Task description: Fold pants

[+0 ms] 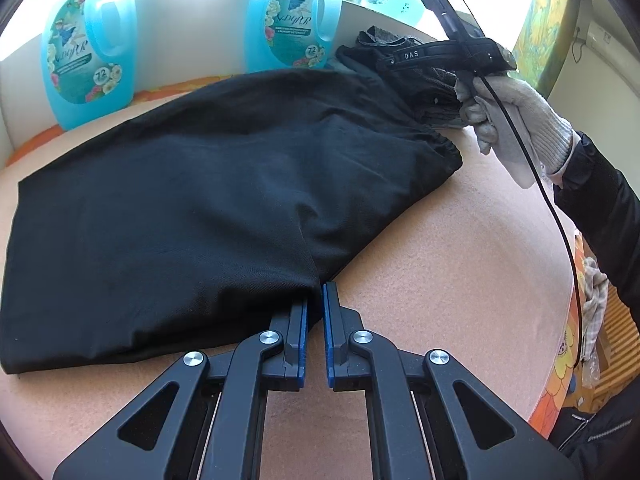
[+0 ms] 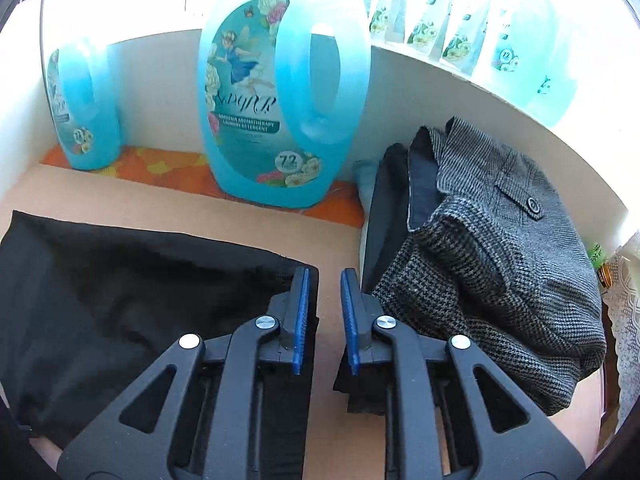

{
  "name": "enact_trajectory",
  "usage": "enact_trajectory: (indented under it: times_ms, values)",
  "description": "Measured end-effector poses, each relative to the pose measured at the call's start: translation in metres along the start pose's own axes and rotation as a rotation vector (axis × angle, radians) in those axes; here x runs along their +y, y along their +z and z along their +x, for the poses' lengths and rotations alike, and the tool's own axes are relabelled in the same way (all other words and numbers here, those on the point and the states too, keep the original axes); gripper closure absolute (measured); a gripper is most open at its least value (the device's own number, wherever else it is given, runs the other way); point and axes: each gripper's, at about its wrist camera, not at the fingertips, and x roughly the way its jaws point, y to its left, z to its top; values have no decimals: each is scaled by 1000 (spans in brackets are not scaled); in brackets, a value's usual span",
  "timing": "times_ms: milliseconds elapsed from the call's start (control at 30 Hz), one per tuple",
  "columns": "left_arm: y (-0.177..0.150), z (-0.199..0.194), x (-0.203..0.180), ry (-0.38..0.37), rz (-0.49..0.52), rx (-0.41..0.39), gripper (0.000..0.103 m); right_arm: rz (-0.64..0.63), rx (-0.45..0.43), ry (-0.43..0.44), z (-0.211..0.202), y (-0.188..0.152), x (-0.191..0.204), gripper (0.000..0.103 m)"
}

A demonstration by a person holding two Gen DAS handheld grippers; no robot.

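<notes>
Black pants lie folded flat on the pinkish table, waistband toward the right. My left gripper sits at their near corner, jaws slightly apart with nothing between them, left finger over the cloth edge. The right gripper body shows at the far right by the waistband, held in a gloved hand. In the right wrist view my right gripper is open and empty, left finger at the corner of the black pants, right finger beside the grey pile.
Blue detergent jugs stand along the back wall. A pile of grey tweed clothes lies at the right rear. A white ledge holds more bottles. A cable hangs on the right.
</notes>
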Motion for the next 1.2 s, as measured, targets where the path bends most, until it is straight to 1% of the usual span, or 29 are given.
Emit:
enact_trajectory:
  times_ms: [33, 67, 100, 133, 167, 233, 333, 367, 400, 433, 467, 500, 533, 567, 633, 700, 733, 767, 867, 933, 1033, 1133, 1200]
  values:
    - [1, -1, -1, 2, 4, 0, 97, 14, 4, 29, -4, -3, -4, 79]
    - [0, -2, 0, 0, 1, 3, 97, 25, 5, 42, -7, -5, -6, 59]
    - [1, -3, 0, -9, -8, 10, 97, 34, -9, 59, -13, -8, -7, 49]
    - [-1, -6, 1, -12, -19, 14, 93, 40, -26, 82, -20, -12, -8, 44]
    - [-2, -10, 1, -11, -27, 13, 89, 44, -35, 86, -26, -17, -7, 44]
    - [-9, -21, 1, -3, -22, 6, 86, 36, -50, 103, -43, -28, -4, 43]
    - [-21, -46, 9, 36, -58, -35, 74, -35, -74, 113, -65, -46, 13, 41]
    - [-25, -56, 14, 48, -84, -56, 72, -69, -87, 115, -73, -52, 21, 35]
    - [-29, -66, 20, 63, -109, -75, 71, -101, -103, 124, -81, -57, 30, 31]
    - [-32, -76, 27, 84, -134, -94, 70, -127, -117, 141, -89, -62, 38, 24]
    - [-35, -85, 35, 109, -159, -112, 66, -145, -129, 159, -97, -66, 45, 20]
    - [-39, -94, 44, 134, -187, -128, 62, -157, -136, 176, -105, -70, 51, 19]
    - [-41, -102, 53, 153, -221, -144, 57, -162, -141, 193, -111, -74, 56, 19]
    - [-43, -109, 62, 168, -257, -159, 57, -155, -142, 205, -115, -78, 60, 18]
    - [-45, -121, 75, 209, -297, -188, 56, -110, -139, 232, -120, -87, 61, 16]
    - [-45, -130, 84, 253, -315, -213, 56, -41, -120, 259, -122, -95, 56, 8]
    - [-43, -133, 88, 264, -324, -220, 56, -6, -102, 263, -121, -99, 52, 1]
    - [-42, -136, 90, 269, -333, -232, 56, 25, -81, 264, -121, -103, 48, 0]
    - [-34, -137, 91, 260, -336, -260, 56, 120, -23, 211, -117, -115, 32, 0]
    - [-24, -131, 85, 257, -323, -267, 56, 198, 24, 200, -112, -122, 19, 0]
    - [-8, -118, 74, 208, -307, -271, 56, 351, 90, 244, -101, -133, -4, 0]
    - [11, -101, 56, 172, -256, -263, 56, 518, 118, 295, -88, -148, -25, 0]
    - [23, -89, 42, 153, -214, -248, 56, 591, 136, 303, -79, -154, -32, 0]
